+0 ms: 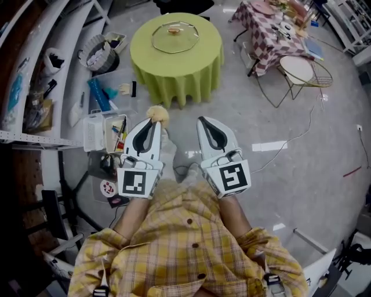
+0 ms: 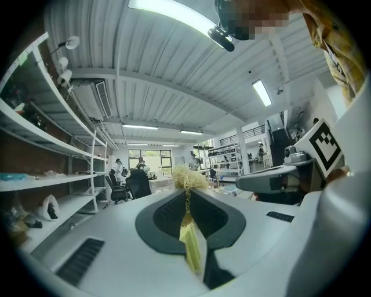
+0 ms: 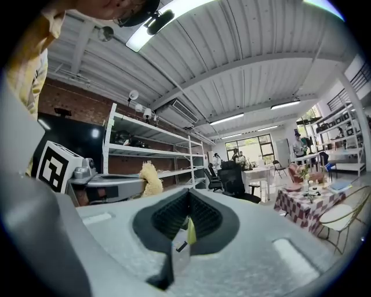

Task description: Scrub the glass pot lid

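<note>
A shiny grey floor (image 1: 301, 133) holds a round green-clothed tabletop (image 1: 197, 64), a checked-cloth table (image 1: 264, 37) and white metal shelves (image 3: 168, 153).

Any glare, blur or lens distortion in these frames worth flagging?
Head view: fisheye bends the edges, glare patches on the floor, glass pot lid small but sharp. Left gripper view: ceiling light blown out, near jaws soft, brush clearer. Right gripper view: ceiling strip overexposed, windows bright.
</note>
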Available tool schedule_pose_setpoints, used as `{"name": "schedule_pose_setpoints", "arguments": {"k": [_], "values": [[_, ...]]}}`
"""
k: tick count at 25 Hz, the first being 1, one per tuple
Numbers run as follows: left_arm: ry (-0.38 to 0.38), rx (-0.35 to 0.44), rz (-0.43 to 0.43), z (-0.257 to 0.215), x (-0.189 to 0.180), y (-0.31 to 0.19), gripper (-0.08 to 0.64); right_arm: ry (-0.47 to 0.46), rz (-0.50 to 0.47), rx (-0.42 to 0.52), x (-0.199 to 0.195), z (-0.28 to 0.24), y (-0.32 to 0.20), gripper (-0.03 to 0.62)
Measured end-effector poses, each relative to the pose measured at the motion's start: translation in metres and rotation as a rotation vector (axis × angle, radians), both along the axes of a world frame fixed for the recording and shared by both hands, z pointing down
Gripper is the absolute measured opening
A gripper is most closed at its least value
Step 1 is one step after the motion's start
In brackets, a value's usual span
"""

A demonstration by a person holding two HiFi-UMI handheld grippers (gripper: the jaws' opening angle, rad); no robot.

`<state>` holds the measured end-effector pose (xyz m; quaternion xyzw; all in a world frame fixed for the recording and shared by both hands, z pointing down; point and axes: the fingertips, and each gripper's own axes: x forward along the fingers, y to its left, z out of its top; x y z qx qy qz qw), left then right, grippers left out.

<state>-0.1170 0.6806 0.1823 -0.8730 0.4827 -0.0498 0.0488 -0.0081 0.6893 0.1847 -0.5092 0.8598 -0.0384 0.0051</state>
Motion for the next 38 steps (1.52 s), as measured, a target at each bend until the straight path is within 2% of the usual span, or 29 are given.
{"name": "schedule_pose_setpoints", "arguments": {"k": [4, 10, 13, 16, 18, 24, 33, 38], "values": [[-0.007, -0.019, 0.014, 0.006, 0.016, -0.013, 0.028, -0.013, 0.021, -0.017, 0.018, 0.006, -0.013, -0.003], [0.035, -0.051, 0.031, 0.006, 0.042, -0.042, 0.028, 0.032, 0.004, -0.025, 0.026, 0.000, -0.040, -0.003], [0.038, -0.025, 0.032, 0.004, 0.044, -0.060, 0.028, 0.052, -0.016, -0.029, 0.025, 0.002, -0.054, -0.003], [0.045, -0.064, 0.022, 0.007, 0.045, -0.074, 0.028, 0.064, 0.003, -0.054, 0.029, 0.009, -0.077, -0.003], [0.053, -0.078, 0.014, 0.011, 0.040, -0.086, 0.028, 0.075, 0.011, -0.064, 0.026, 0.014, -0.092, -0.003], [0.036, -0.100, 0.012, 0.024, 0.026, -0.136, 0.028, 0.076, -0.045, -0.040, -0.002, 0.016, -0.142, -0.003], [0.083, -0.100, 0.025, 0.014, 0.001, -0.257, 0.028, 0.095, -0.057, -0.060, -0.031, 0.019, -0.260, -0.003], [0.083, -0.137, 0.044, 0.012, -0.018, -0.325, 0.028, 0.101, -0.041, -0.076, -0.050, 0.008, -0.330, -0.003]]}}
